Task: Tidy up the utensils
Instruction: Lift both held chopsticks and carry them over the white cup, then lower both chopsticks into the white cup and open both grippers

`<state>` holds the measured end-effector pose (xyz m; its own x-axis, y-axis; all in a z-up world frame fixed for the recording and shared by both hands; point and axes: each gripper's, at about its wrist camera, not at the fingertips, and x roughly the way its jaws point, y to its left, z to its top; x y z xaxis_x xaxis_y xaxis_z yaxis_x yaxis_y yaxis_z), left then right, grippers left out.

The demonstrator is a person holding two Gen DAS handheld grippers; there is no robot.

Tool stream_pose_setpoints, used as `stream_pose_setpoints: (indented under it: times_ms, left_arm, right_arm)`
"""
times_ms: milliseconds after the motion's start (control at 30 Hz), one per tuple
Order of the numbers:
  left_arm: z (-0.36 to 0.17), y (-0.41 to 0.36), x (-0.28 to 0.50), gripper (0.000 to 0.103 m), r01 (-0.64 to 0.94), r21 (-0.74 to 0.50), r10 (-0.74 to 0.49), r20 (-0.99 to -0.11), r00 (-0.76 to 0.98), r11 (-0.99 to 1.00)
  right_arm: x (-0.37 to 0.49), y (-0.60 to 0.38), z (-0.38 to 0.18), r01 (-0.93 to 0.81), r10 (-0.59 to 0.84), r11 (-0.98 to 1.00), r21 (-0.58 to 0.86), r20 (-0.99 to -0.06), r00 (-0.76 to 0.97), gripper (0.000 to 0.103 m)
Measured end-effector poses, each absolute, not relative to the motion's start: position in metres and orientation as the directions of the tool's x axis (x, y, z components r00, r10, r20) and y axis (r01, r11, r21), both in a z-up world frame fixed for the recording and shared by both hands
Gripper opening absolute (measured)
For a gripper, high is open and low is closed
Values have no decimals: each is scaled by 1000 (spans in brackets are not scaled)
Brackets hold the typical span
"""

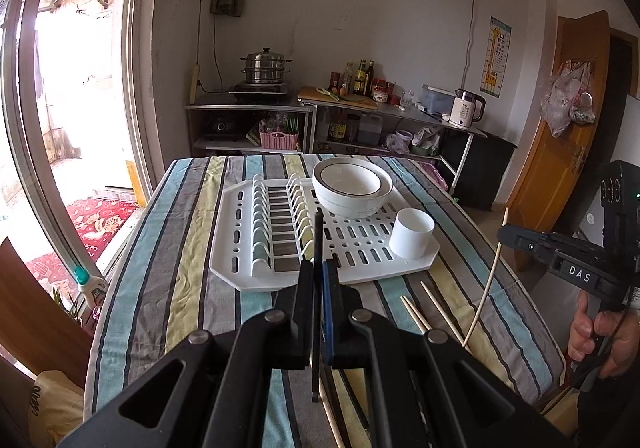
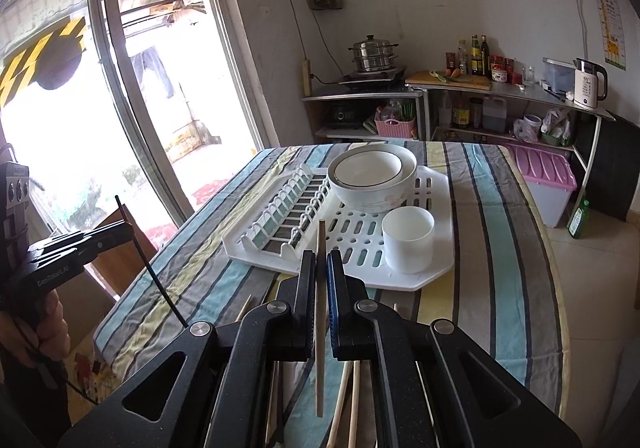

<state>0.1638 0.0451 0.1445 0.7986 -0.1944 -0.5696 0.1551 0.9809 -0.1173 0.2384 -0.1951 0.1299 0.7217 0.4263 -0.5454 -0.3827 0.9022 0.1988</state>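
2 grippers (image 1: 319, 268) (image 2: 320, 264) clamp chopsticks (image 1: 318, 248) (image 2: 319, 312) (aloft).

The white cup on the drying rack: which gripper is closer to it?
Right. The right gripper, shut on a pale chopstick, sits just in front of the white cup. The left gripper, shut on a black chopstick, is farther left, before the rack's plate slots.

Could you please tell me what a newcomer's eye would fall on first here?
Probably the two shut tools: the left tool pinches a thin black chopstick, the right tool a pale wooden chopstick. Beyond them, on the striped tablecloth, sits a white plastic dish rack holding nested white bowls and a white cup.
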Motion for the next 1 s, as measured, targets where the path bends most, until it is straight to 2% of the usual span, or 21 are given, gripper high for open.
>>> stream_pose_setpoints:
  times_ms: [400, 800, 1000]
  left_arm:
    - [174, 0, 228, 4, 229, -135, -266, -542, 797, 964]
    - [226, -47, 285, 4, 317, -147, -348, -472, 810, 937]
    - [230, -69, 312, 4, 350, -155, -381, -470, 796, 924]
  right_arm:
    - [286, -221, 155, -336, 391, 921, 200, -481, 785, 5]
    - [338, -238, 184, -315, 376, 925, 211, -406, 833, 5]
    - [358, -241, 186, -304, 365, 929, 211, -393, 844, 5]
